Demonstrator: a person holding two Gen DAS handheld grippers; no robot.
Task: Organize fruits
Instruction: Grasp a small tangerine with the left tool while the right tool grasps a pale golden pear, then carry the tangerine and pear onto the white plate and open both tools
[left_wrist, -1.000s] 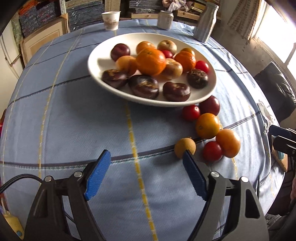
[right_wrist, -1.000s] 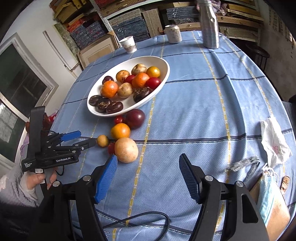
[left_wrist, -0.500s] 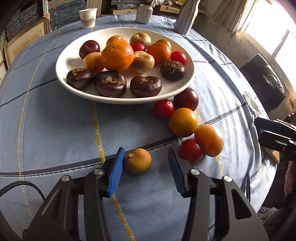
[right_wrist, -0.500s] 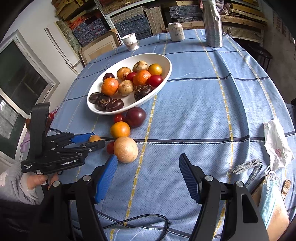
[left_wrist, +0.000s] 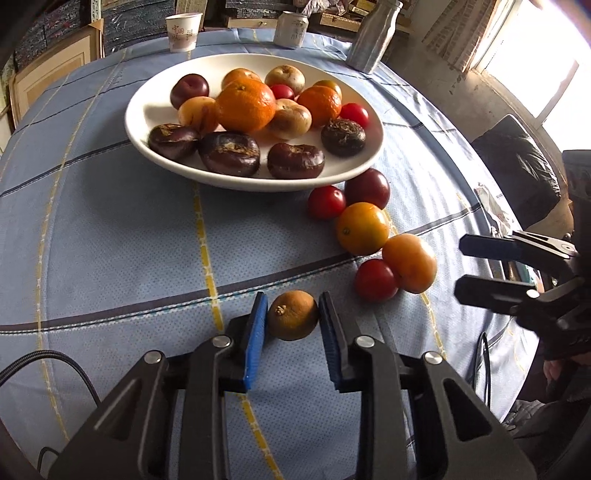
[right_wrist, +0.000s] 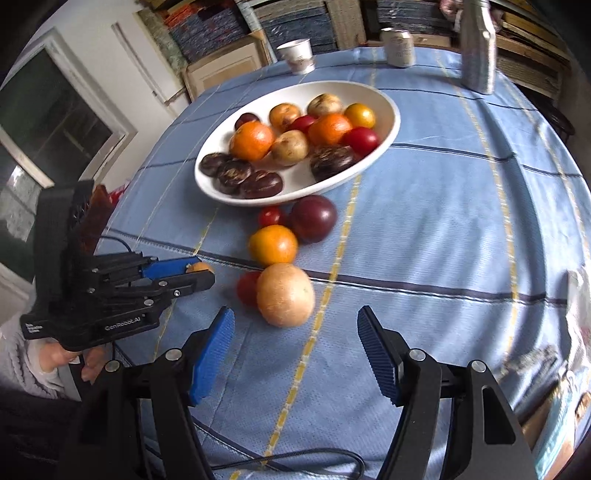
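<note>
On the worktop (left_wrist: 110, 229), blue checked cloth, near edge: left claw (left_wrist: 293, 321) clamped on a small brown-yellow fruit (left_wrist: 293, 315), both blue pads against its sides, fruit resting on the cloth. Right-wrist view confirms: only a sliver of that fruit shows between the left claw's fingers.

Right claw (right_wrist: 295, 354) apart, nothing between the pads, hovering over the cloth just short of a pale orange round fruit (right_wrist: 285, 294). A red tomato (right_wrist: 246, 288) sits touching that fruit on its left.

Loose fruit in a line between the claws and the bowl: an orange (right_wrist: 273, 245), a dark plum (right_wrist: 313, 218), a small tomato (right_wrist: 270, 216), the last two just beside the bowl's rim.

White oval bowl (left_wrist: 147, 107) mid-worktop, holding oranges, pale apples, tomatoes, a plum, and dark brown wrinkled fruit along its near side.

Far edge: paper cup (left_wrist: 183, 32), can (right_wrist: 398, 47), metal bottle (right_wrist: 477, 48), all upright, well apart from the bowl.

Person's hand (right_wrist: 70, 360), grey sleeve, grips the left claw's handle.
</note>
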